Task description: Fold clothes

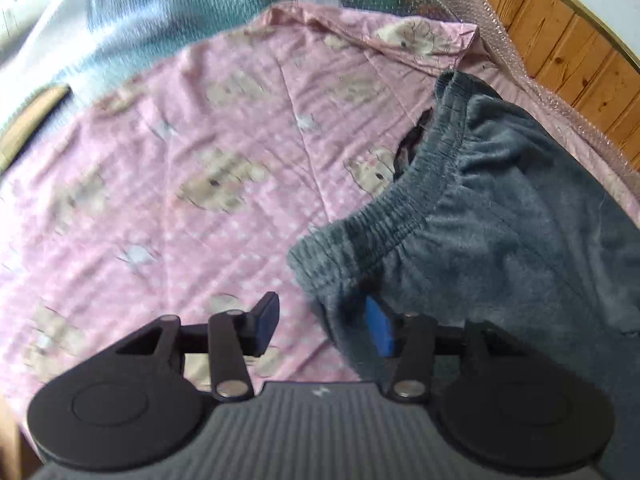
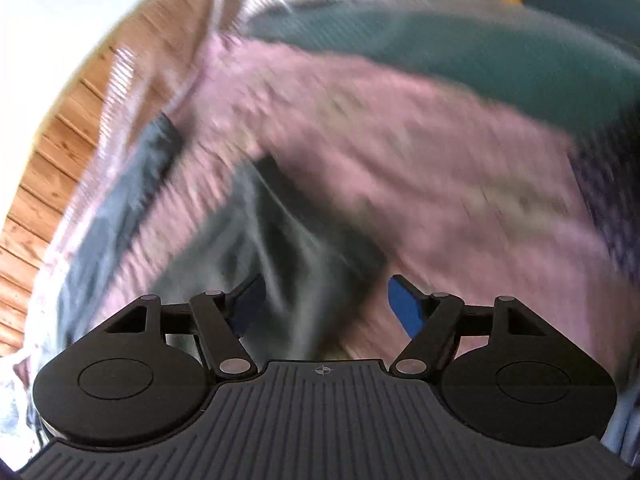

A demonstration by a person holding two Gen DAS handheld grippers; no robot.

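The grey trousers (image 1: 500, 216) are being approached just right of the spread left gripper (image 1: 322, 320), while the right gripper (image 2: 326, 300) is being held spread.

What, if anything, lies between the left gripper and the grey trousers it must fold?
Nothing visible does. The left gripper is open right at the waistband corner of the grey trousers, with one jaw already against the fabric and only the pink bedsheet beneath.

no readable text, labels or numbers anywhere
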